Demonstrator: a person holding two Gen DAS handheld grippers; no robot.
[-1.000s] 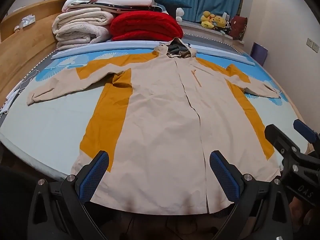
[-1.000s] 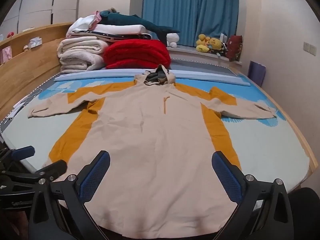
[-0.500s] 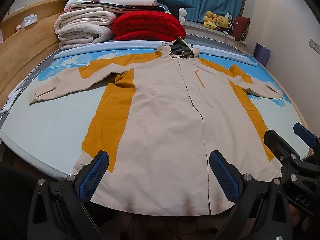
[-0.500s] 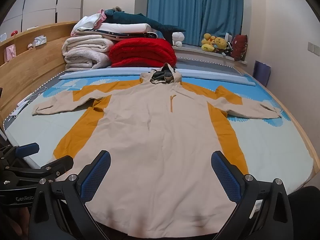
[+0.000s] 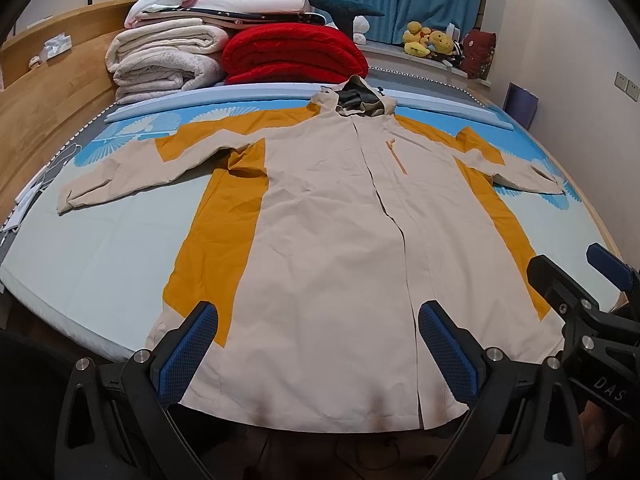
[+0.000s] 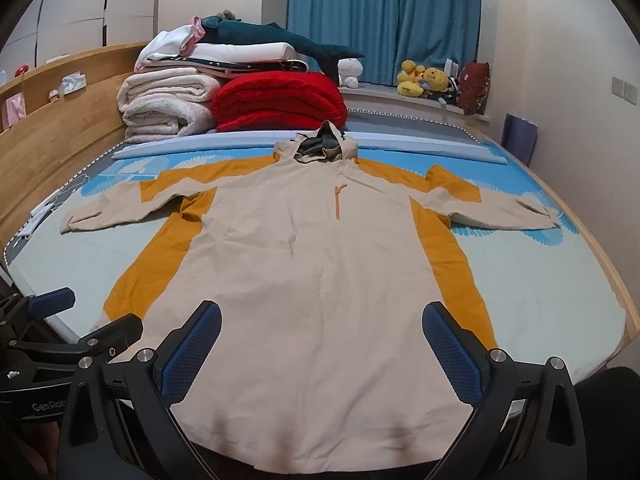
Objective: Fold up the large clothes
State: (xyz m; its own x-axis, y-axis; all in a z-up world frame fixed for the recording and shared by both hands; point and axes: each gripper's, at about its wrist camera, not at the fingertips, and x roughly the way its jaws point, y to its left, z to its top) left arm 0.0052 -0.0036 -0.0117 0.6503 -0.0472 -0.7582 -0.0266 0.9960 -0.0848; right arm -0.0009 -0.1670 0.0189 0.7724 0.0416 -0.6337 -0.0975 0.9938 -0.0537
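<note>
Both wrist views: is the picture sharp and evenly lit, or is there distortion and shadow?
Left wrist view: coat sharp, bed edge bowed by the fisheye, corners black. Right wrist view: evenly lit, no glare, soft shadow under the coat's hem.

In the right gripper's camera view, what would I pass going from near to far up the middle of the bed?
Coat hem → orange chest zip → hood → pale blue bolster → red blanket → blue curtain.
</note>
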